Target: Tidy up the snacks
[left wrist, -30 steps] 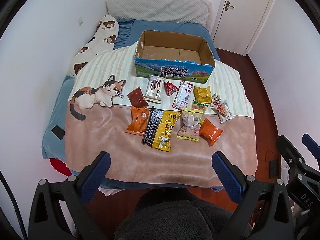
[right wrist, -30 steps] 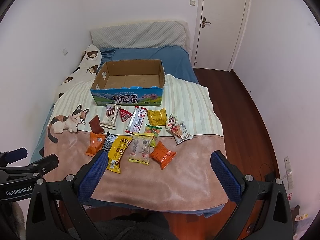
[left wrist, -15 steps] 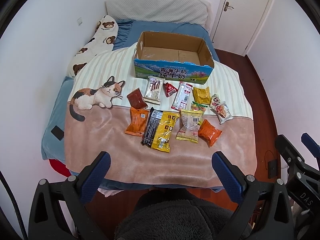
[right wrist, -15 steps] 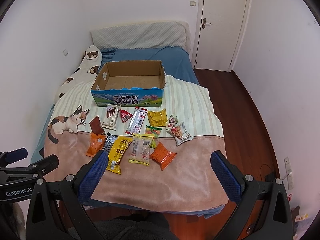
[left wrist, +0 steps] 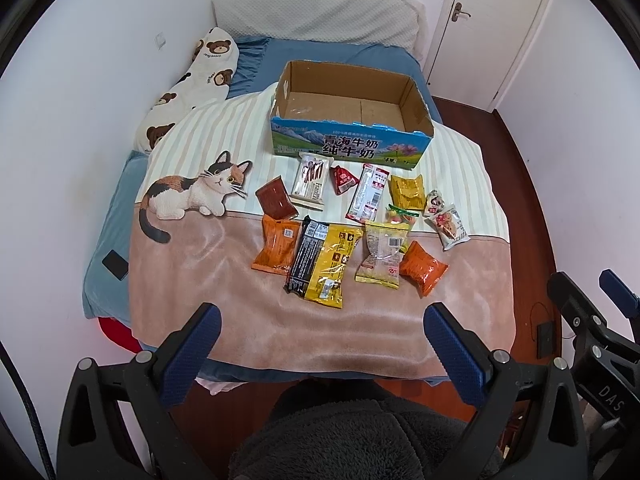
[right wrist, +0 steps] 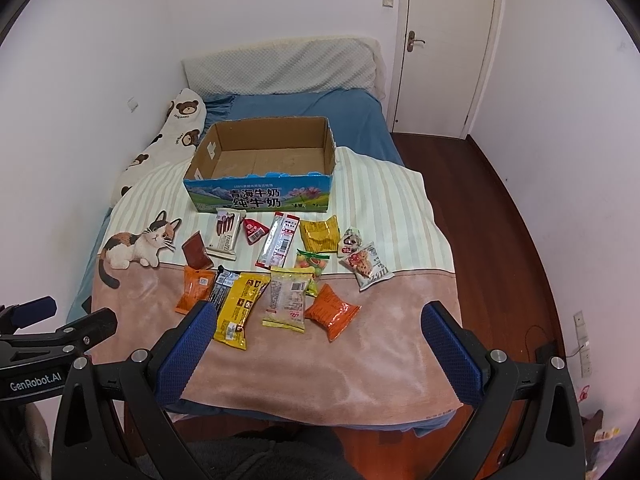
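I have both grippers hanging above the foot of the bed, jaws spread wide and holding nothing: the left gripper [left wrist: 322, 334] and the right gripper [right wrist: 318, 330]. The snacks lie loose on the blanket [left wrist: 200, 288], in a scatter just in front of the open cardboard box [left wrist: 352, 120], which sits empty further up the bed. I judge every pack to be light and soft, puffed foil or film that will crumple and slide under the pads, and the blanket beneath will give, so I press down gently. The orange packet [right wrist: 332, 312] nearest my right side looks pillowy; I would pinch it across its crimped end seam, not the belly, to avoid crushing what is inside. The yellow bag [left wrist: 332, 266] overlaps the black packet [left wrist: 306, 258], so I would take the yellow one by its lower edge first. The long silver-and-red stick pack [left wrist: 368, 192] is flat and probably slippery; a grip across its middle seems safest. The clear-fronted pale bag [right wrist: 288, 296] looks brittle inside.
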`<state>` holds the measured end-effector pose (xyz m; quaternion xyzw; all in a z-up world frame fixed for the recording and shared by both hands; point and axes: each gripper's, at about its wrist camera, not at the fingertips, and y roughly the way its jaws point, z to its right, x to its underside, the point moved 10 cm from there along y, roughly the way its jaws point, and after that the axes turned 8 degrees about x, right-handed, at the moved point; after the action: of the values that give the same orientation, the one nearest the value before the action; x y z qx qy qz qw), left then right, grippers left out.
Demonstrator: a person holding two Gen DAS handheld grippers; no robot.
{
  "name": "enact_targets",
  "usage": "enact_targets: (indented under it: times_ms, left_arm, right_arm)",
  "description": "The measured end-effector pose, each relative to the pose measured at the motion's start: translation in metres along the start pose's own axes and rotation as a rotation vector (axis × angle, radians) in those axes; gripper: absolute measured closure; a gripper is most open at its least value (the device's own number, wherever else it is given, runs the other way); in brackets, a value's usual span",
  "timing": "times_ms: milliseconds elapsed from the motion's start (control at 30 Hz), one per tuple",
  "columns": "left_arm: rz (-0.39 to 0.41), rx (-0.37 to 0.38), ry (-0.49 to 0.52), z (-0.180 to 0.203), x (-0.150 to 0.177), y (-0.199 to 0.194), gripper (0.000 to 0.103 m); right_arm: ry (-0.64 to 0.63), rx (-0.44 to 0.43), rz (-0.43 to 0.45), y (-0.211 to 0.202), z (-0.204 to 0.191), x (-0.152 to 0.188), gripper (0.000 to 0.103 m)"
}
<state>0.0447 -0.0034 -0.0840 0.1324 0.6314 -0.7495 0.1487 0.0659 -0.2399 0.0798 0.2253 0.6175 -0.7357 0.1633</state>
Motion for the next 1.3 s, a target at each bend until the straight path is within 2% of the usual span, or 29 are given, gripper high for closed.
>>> enact_targets:
  times_ms: [133,233,367,600,733,867,967,1033,1100,1133,1167,1233,1300]
  left_arm:
    - [-0.004,0.012,-0.027,-0.009,-0.005,0.02,0.0]
    - [-0.029,0.005,-0.047,-0.019,-0.009,0.05,0.0]
    - [-0.101,0.002,-0.028,-0.029,-0.01,0.107,0.0]
    - [-0.317,0.011,0.003,-0.048,0.009,0.231,0.0]
    - [-0.376,0.011,0.053,-0.052,0.012,0.282,0.0]
    - [-0.446,0.056,0.078,-0.049,0.011,0.327,0.0]
    - [-0.512,0.105,0.091,-0.041,0.016,0.356,0.0]
    - [-0.529,0.092,0.12,-0.039,0.019,0.369,0.001]
    - [-0.496,0.042,0.176,-0.039,0.015,0.374,0.007]
    - [-0.471,0.019,0.195,-0.038,0.012,0.373,0.019]
    - [-0.461,0.003,0.196,-0.039,0.01,0.37,0.025]
    - [-0.454,-0.008,0.164,-0.043,0.008,0.364,0.035]
    - [-0.443,-0.015,0.117,-0.049,0.006,0.355,0.038]
  right_arm:
    - [0.021,-0.005,-0.02,0.017,-0.002,0.0,0.0]
    - [0.051,-0.022,-0.063,0.046,-0.006,0.005,0.0]
    - [0.075,-0.042,-0.143,0.1,-0.015,0.017,0.0]
    - [0.114,-0.06,-0.27,0.203,-0.034,0.044,0.0]
    - [0.128,-0.089,-0.374,0.257,-0.05,0.063,0.0]
    - [0.129,-0.117,-0.444,0.302,-0.059,0.08,0.0]
    - [0.132,-0.135,-0.471,0.321,-0.063,0.088,0.0]
    - [0.129,-0.14,-0.486,0.329,-0.066,0.09,0.0]
    - [0.124,-0.151,-0.489,0.335,-0.069,0.089,0.0]
    - [0.119,-0.157,-0.492,0.337,-0.071,0.089,0.0]
    - [0.116,-0.167,-0.495,0.338,-0.073,0.089,0.0]
    - [0.111,-0.198,-0.49,0.34,-0.08,0.085,0.001]
    - [0.108,-0.234,-0.502,0.344,-0.091,0.082,0.005]
